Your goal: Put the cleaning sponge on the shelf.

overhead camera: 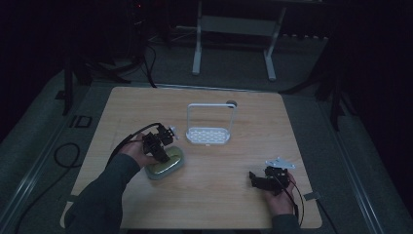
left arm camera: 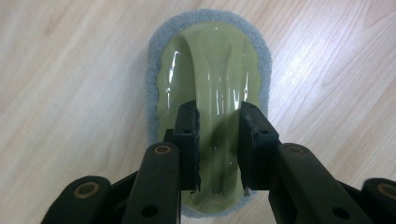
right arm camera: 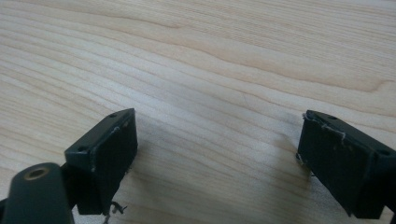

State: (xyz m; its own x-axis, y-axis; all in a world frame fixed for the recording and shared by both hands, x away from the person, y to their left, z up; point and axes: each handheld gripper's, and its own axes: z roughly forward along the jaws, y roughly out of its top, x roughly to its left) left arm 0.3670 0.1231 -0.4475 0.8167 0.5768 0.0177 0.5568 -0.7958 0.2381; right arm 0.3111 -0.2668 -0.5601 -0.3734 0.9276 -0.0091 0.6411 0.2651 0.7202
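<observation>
An olive-green scrubber (left arm camera: 210,70) with a grey scouring pad underneath is at the left of the wooden table (overhead camera: 229,204). My left gripper (left arm camera: 218,112) points down at it, jaws clamped on either side of its raised glossy handle ridge. In the high view the scrubber (overhead camera: 168,165) sits under the left gripper (overhead camera: 162,155), held from above by the person's left hand. My right gripper (overhead camera: 254,179) rests low at the front right, jaws pointing left. Its jaws (right arm camera: 215,140) stand wide apart over bare wood with nothing between them.
A white wire-handled caddy (overhead camera: 208,136) with a perforated base stands upright at the table's middle back. A small round grommet (overhead camera: 231,103) lies behind it. Cables trail off the left side, and a white frame stands on the floor beyond.
</observation>
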